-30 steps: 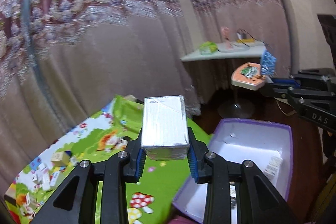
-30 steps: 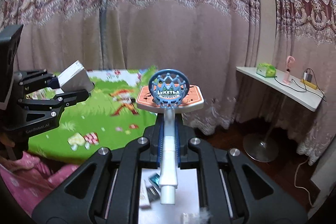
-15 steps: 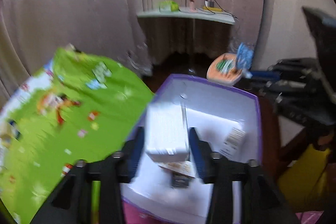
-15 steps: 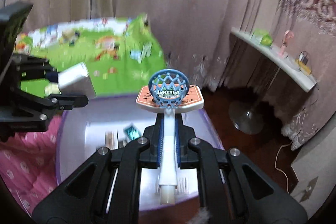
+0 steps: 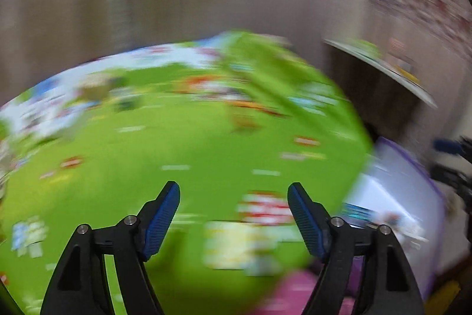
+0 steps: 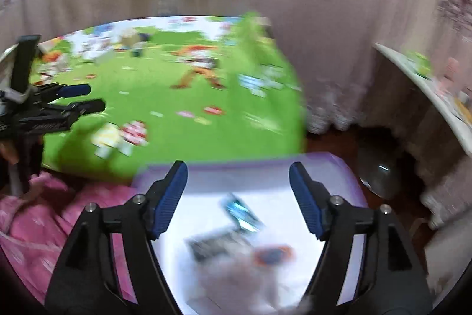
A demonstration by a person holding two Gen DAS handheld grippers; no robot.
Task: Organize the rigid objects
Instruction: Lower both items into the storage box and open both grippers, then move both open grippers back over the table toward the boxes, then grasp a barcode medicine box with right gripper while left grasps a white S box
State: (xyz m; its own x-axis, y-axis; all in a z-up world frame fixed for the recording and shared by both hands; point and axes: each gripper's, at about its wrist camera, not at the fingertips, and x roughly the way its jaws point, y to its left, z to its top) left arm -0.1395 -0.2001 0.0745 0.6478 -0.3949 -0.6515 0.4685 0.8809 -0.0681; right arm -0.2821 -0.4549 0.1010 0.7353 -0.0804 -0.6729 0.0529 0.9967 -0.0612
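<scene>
Right wrist view's showing the right gripper fingers opening empty over the purple box, blurry toys lying below them, left gripper also spreading empty over the green mat, so next is probably grabbing another piece.

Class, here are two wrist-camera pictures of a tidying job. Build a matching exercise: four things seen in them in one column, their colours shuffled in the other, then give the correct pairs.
Things:
1. play mat
2. storage box rim
3. fabric beside the box
4. pads of the left gripper

Colours:
A. pink
B. blue
C. green
D. purple

Pairs: 1-C, 2-D, 3-A, 4-B
</scene>
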